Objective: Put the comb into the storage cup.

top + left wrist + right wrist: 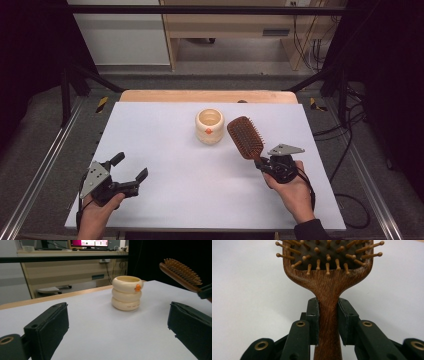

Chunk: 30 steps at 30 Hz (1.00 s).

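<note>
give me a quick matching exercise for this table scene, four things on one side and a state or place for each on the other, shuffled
Things:
1. hairbrush
2. cream ringed cup
3. left gripper
4. right gripper

States or places:
A. jaws wide apart, nothing between them
B. stands upright near the middle of the table
C. clamped by its wooden handle, bristles up
D. jaws closed on a handle

Pairs: 1-C, 2-B, 3-A, 4-D

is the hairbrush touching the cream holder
Apart. In the left gripper view, bare table shows between the hairbrush, raised in the right gripper, and the cream holder.
</note>
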Motion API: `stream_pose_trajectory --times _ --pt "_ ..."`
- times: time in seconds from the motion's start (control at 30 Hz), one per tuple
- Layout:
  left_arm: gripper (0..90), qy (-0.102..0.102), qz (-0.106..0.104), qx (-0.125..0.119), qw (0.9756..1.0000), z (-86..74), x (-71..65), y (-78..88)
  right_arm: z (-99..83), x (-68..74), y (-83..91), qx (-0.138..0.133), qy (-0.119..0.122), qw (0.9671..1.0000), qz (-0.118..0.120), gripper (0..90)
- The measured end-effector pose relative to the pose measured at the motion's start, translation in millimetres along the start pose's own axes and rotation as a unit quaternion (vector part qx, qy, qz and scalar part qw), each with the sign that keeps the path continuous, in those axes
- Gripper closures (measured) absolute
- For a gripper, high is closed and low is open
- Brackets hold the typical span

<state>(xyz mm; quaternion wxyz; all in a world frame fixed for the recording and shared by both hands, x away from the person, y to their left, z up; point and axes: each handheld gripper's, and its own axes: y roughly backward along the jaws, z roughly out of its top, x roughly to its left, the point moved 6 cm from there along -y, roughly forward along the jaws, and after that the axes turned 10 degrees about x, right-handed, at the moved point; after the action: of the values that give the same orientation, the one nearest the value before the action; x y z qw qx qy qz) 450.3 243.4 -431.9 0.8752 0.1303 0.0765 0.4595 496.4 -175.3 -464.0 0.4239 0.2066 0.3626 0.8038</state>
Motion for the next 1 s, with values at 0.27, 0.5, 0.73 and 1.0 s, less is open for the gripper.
stream_pose_trajectory --times 0.27,0.5,0.73,1.0 --pt "3.7 0.009 -0.028 -0.008 0.9995 16.9 -18.8 -12.5 12.3 18.8 -1.2 -0.038 0.014 0.9991 0.005 73.0" --pt "4.0 0.031 -0.058 -0.011 0.9978 30.7 -35.3 -30.7 23.1 36.8 -2.3 -0.064 0.029 0.9974 0.017 72.9" --pt "4.4 0.05 -0.073 -0.01 0.996 40.0 -50.4 -42.0 29.2 52.3 -5.9 -0.081 0.037 0.9958 0.022 73.0" --pt "4.9 0.062 -0.102 -0.013 0.9928 58.3 -66.1 -54.4 30.9 74.6 -9.2 -0.096 0.058 0.9933 0.029 72.9"
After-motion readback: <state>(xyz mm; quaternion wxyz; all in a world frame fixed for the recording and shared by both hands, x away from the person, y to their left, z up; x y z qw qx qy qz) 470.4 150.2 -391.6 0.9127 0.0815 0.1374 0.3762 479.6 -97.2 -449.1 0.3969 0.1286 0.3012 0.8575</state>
